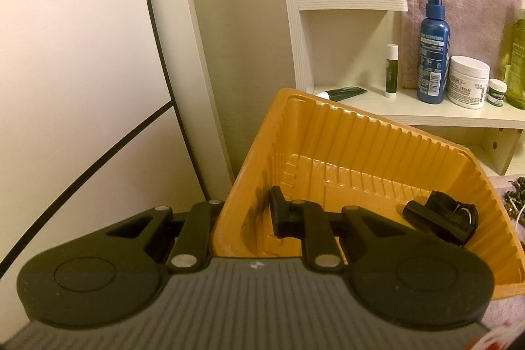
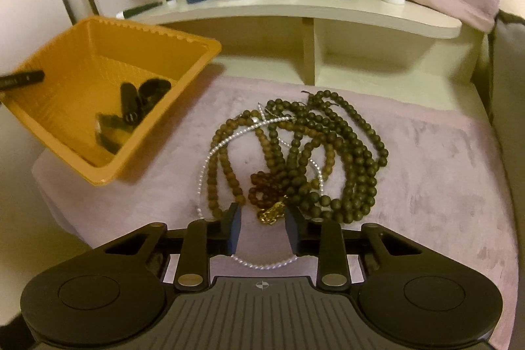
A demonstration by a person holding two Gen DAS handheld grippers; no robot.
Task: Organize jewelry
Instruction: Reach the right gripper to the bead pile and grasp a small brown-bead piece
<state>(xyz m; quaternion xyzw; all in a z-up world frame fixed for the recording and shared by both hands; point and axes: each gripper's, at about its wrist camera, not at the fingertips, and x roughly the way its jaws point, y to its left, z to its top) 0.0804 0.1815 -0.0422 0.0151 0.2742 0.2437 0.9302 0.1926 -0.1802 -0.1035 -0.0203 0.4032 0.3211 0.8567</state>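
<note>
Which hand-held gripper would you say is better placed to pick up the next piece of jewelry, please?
The right hand-held gripper: its jaws straddle the gold charm in the bead pile. The left hand-held gripper is shut on the orange tray wall.

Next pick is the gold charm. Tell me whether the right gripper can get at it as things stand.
Probably yes. The right gripper has its jaws apart either side of the gold charm, nothing covering it. Red beads attached to it and the pearl strand may lift too.
</note>
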